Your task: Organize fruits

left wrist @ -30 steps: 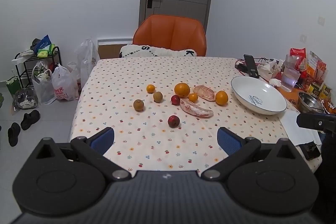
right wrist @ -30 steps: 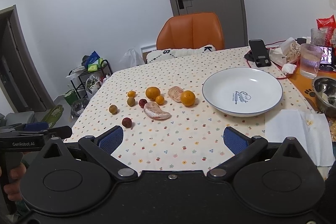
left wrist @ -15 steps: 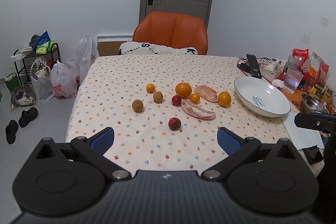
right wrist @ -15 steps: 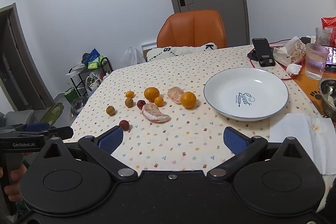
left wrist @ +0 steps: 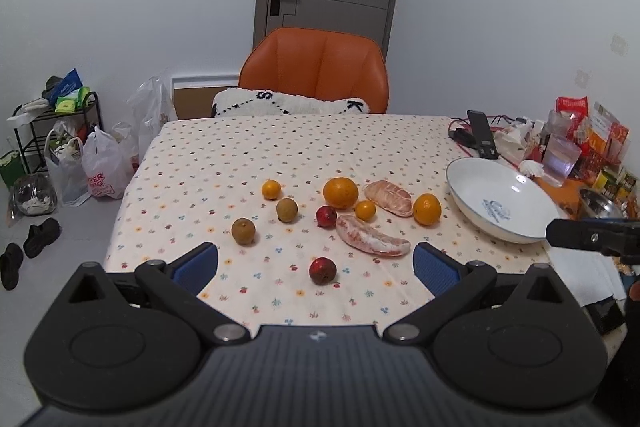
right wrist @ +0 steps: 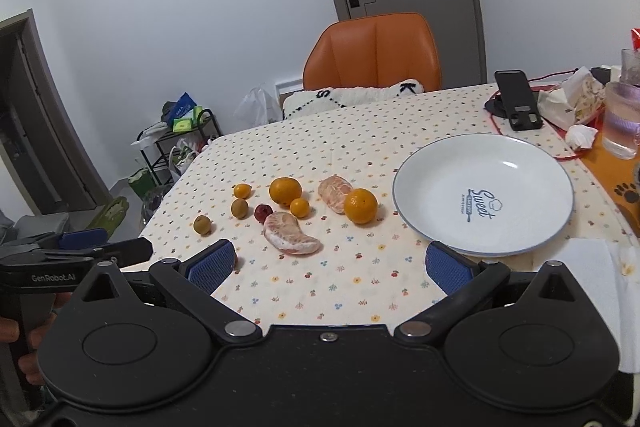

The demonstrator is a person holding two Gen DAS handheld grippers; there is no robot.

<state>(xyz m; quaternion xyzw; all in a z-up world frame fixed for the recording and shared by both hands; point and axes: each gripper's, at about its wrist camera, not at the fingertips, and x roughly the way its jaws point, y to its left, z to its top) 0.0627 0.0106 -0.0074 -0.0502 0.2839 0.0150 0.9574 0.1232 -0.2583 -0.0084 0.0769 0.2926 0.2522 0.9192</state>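
Left wrist view: tool (left wrist: 315,263) has neared the fruit, jaws apart.

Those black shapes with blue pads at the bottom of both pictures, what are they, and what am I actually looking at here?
They are handheld grippers, one in each of a person's hands, each carrying a camera that looks out along its two fingers. The left gripper and right gripper are both open and hold nothing. Each also shows at the edge of the other's picture. On the flowered tablecloth lie loose fruit: oranges, small brownish fruits, small red fruits and two peeled citrus segments. An empty white plate sits to the right.
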